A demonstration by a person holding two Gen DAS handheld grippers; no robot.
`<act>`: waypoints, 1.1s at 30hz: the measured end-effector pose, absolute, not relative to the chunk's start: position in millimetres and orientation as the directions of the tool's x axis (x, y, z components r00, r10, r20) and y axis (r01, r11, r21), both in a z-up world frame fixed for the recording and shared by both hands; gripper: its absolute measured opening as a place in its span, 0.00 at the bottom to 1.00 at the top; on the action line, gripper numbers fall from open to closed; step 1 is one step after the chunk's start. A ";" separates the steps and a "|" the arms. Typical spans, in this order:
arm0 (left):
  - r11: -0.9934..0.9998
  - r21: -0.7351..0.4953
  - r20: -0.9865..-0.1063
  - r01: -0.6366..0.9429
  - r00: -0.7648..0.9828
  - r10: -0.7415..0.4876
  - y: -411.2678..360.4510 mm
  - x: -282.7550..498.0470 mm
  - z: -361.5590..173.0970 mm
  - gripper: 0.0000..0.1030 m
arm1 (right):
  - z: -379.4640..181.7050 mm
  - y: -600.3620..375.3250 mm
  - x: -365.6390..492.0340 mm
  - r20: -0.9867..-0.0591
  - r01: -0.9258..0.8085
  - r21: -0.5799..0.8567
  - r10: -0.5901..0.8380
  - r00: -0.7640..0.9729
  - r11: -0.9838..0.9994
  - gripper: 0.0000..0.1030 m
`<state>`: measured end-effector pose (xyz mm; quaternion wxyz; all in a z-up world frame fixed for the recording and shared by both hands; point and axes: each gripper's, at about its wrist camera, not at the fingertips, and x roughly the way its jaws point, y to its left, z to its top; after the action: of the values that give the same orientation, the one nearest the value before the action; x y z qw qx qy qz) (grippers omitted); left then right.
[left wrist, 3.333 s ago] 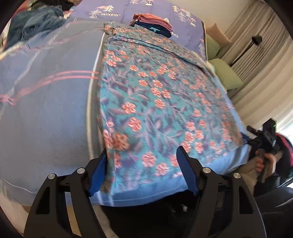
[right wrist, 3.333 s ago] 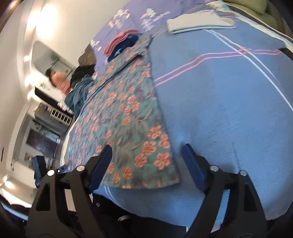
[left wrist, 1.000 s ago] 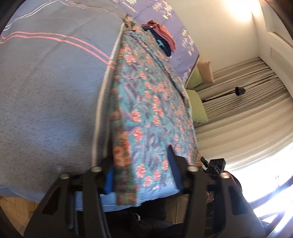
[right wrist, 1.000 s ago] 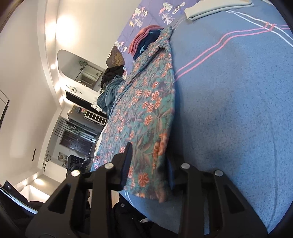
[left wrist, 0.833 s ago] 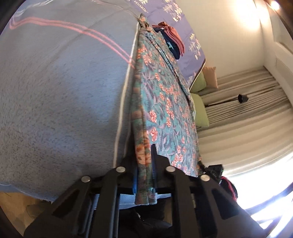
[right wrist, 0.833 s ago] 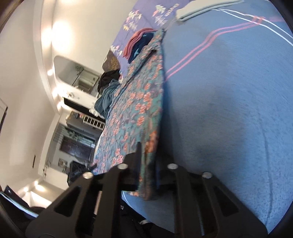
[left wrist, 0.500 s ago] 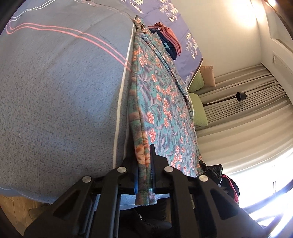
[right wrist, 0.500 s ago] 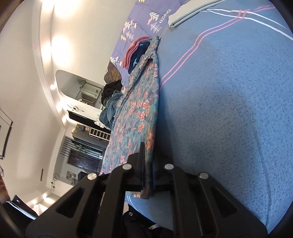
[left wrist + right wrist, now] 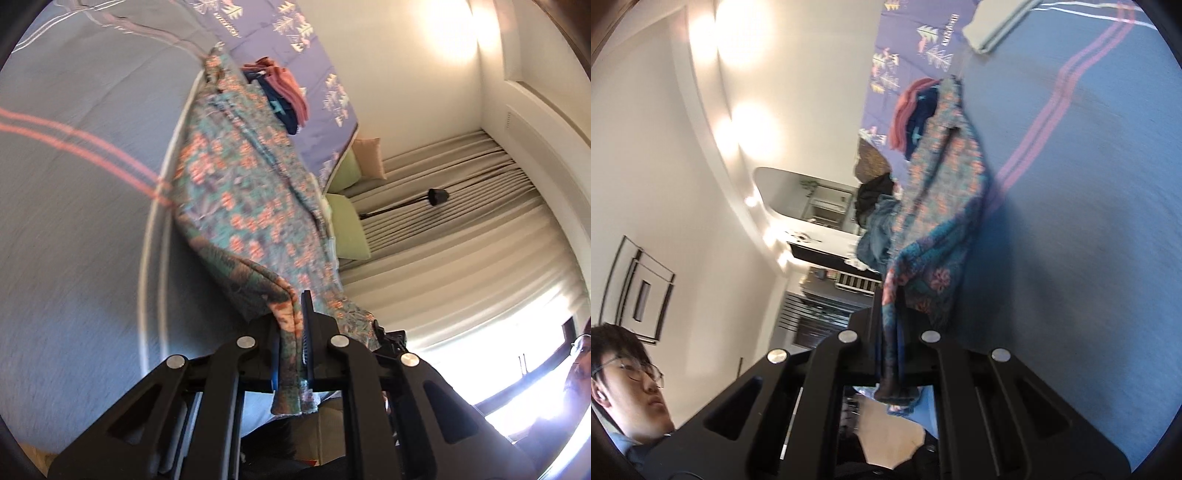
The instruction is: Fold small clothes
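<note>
A teal garment with orange flowers [image 9: 240, 177] lies lengthwise on a blue blanket [image 9: 74, 221]. My left gripper [image 9: 295, 321] is shut on its near corner, and the cloth rises off the bed there and hangs down between the fingers. In the right wrist view the same floral garment [image 9: 942, 184] has its other near corner pinched in my right gripper [image 9: 890, 306], which is shut on it too; that edge is lifted off the blanket [image 9: 1071, 221]. The far end of the garment still rests on the bed.
A folded pile of pink and navy clothes [image 9: 284, 96] sits beyond the garment on a purple sheet [image 9: 295, 37]. Green cushions [image 9: 347, 221] and curtains are to the right. A heap of dark and blue clothes [image 9: 875, 214] lies at the bed's left side. A folded white cloth [image 9: 997, 29] lies far off. A person's head [image 9: 624, 369] shows low left.
Both grippers closed on the garment's near corners, one at each side, and have since lifted them up off the blanket. The cloth now arches upward at the near end.
</note>
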<state>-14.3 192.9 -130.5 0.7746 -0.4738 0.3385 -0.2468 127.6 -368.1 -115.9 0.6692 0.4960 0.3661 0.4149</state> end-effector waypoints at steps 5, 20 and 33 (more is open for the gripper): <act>0.391 -0.915 -0.232 0.103 0.658 -0.716 196.8 7.4 -118.9 0.10 | -93.9 -358.3 154.3 0.005 -0.232 0.968 0.919 0.395 0.094 0.05; 0.242 -0.944 -0.002 0.224 0.729 -0.684 259.9 167.9 -45.7 0.10 | -18.5 -297.8 326.4 0.112 -0.232 0.973 0.864 0.490 0.006 0.08; 0.148 -0.989 -0.066 0.013 0.852 -0.519 287.5 379.6 -118.4 0.10 | -113.5 -243.9 534.1 -0.150 -0.025 0.978 0.785 0.601 0.206 0.08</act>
<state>379.6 287.5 -118.4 0.7303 -0.6268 0.2017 -0.1820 534.1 -243.9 -113.5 0.6984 0.5594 0.3398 0.2897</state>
